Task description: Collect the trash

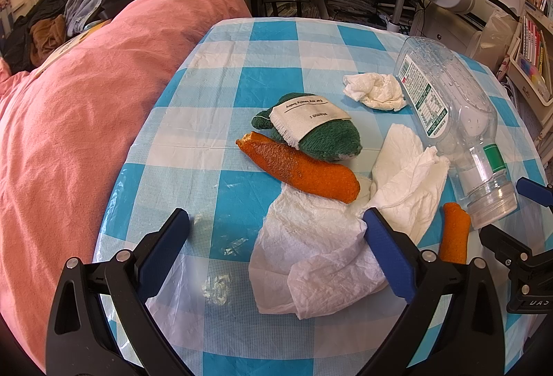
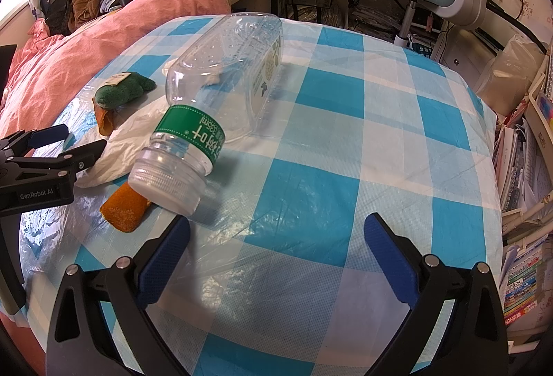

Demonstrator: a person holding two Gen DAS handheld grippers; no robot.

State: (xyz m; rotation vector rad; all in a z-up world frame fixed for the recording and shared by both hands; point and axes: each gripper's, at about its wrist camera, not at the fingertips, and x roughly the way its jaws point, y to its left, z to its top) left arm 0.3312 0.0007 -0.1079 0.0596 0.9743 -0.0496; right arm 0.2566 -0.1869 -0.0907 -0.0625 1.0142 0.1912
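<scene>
in the left wrist view a pink duvet (image 1: 69, 120) fills the left side of the frame, beside the blue and white checked tablecloth (image 1: 242, 71). the left gripper (image 1: 276, 227) sits at the bottom with its blue pads wide apart and nothing between them; its right pad lies over the edge of a large flat tissue (image 1: 311, 258). above the tissue, near the centre, a long orange peel (image 1: 300, 166) lies partly on the tissue and touches a green knitted cloth (image 1: 321, 134) with a white label. up and to the right lies a crumpled tissue (image 1: 376, 90), just beside an empty clear plastic bottle (image 1: 446, 109) on its side, cap toward the lower right. a small orange peel (image 1: 454, 237) sits below the cap.

in the right wrist view the bottle (image 2: 221, 85) lies left of centre, its cap resting on the small peel (image 2: 124, 208). the right gripper (image 2: 276, 227) at the bottom is spread open over bare tablecloth (image 2: 345, 134), holding nothing.
</scene>
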